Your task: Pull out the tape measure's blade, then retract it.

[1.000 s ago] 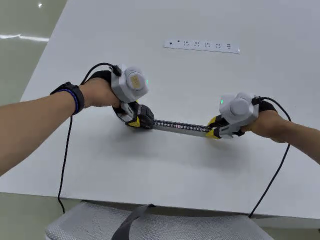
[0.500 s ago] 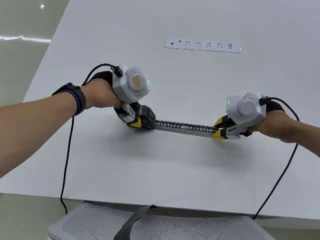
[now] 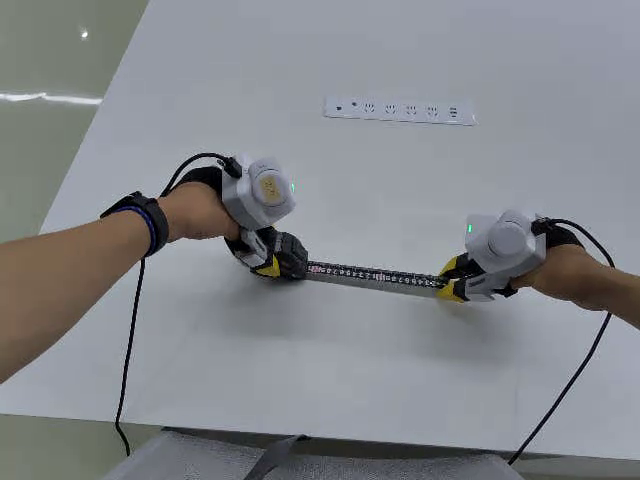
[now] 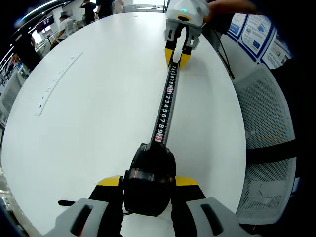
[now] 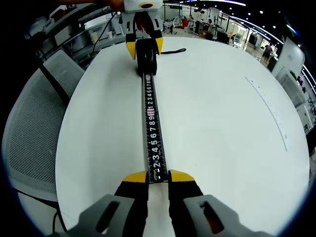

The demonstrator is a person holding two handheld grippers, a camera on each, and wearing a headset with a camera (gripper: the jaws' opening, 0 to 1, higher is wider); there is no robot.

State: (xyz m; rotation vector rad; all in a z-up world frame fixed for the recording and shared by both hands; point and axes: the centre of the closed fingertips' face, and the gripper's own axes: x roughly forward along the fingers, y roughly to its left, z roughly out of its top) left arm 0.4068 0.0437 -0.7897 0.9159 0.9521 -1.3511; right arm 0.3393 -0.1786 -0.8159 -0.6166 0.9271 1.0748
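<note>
**Blade drawn out part-way; retraction not started**

Left of scene: the left gripper (image 3: 273,263) rests low on the white table (image 3: 400,180), its yellow-tipped jaws clamped on either side of the black tape measure case (image 4: 149,177). The case sits on the tabletop near the front edge, mouth pointing right. The hold looks square and firm in the left gripper view.

Centre: the blade (image 3: 375,277) runs out of the case in a straight line to the right, lying flat on or just above the table, printed scale facing up. No kink or twist shows along it in either gripper view.

Right of scene: the right gripper (image 3: 452,281) has its jaws pinched onto the blade's free end; in the right gripper view the yellow tips meet the blade edge on both sides at the lowest printed figures. The end hook itself is hidden between the tips.

Far side: a power strip (image 3: 399,109) lies well apart from the work, untouched.

Progress, as judged: the pull-out step is under way or near done, with a fair run of blade exposed and the two grippers well apart. Left to do: finish the draw if more is wanted, then feed the blade back until the end meets the case mouth. Whether a lock is engaged, I cannot tell.
</note>
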